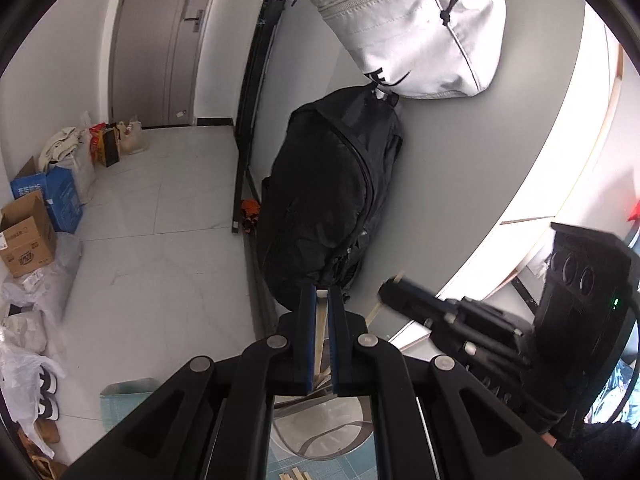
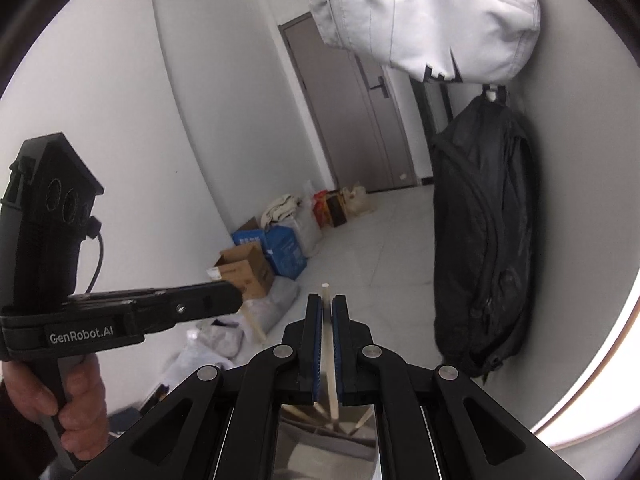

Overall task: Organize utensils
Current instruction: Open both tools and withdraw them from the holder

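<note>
I saw both grippers, left [image 1: 320, 300] and right [image 2: 327, 304], each clamping a chopstick [image 1: 320, 320] above tiled floor [image 1: 160, 220]; backpack [image 1: 328, 192] hung on the wall.

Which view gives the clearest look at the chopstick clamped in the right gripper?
The right wrist view: the pale chopstick runs between the shut right gripper, its tip poking past the fingertips. The left wrist view shows that gripper only side-on and blurred, with short ends of the stick showing.
</note>
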A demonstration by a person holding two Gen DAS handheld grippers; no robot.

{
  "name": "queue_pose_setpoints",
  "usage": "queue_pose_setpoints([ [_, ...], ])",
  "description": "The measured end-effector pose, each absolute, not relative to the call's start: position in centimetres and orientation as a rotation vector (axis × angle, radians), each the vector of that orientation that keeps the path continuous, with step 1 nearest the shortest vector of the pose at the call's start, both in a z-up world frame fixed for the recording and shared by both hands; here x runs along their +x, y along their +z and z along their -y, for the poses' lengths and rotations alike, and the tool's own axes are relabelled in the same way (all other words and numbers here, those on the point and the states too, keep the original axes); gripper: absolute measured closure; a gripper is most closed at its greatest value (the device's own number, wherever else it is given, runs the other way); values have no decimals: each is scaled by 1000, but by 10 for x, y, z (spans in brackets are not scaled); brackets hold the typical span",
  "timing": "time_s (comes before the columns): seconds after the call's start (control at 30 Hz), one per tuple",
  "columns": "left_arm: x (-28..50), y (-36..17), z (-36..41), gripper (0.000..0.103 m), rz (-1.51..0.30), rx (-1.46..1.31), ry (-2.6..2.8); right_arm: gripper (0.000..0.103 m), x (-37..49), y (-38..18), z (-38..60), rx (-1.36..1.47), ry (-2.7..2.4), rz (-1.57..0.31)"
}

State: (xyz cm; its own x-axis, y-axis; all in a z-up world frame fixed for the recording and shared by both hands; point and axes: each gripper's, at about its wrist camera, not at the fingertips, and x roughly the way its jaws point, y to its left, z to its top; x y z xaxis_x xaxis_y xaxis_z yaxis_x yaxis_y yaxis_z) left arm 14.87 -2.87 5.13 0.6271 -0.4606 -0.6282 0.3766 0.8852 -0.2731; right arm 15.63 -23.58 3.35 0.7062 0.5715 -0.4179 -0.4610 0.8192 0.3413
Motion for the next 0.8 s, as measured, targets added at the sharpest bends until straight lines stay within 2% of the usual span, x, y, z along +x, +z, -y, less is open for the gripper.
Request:
queue_pose_setpoints([
  [0.13,152,45,37,101,-806,-98,-528,96,147,25,238,217,566,-566],
  [0.27,154,39,22,100,-892,-195,-481,94,134,23,254,261,543,-584],
  [0.33,147,40,13,92,-890,-216,-457,86,120,26,269,303,522,-565],
  [0.4,134,45,6,75,-858,-213,-419,69,110,28,279,330,503,-554],
  [0.5,113,53,0,53,-804,-213,-373,63,95,32,290,353,479,-546],
  [0.63,90,63,-2,51,-758,-202,-312,63,80,38,297,370,466,-546],
  [0.73,84,67,-1,50,-739,-178,-288,59,67,48,301,390,465,-522],
  [0.8,77,70,1,41,-735,-163,-266,56,60,55,301,396,470,-503],
])
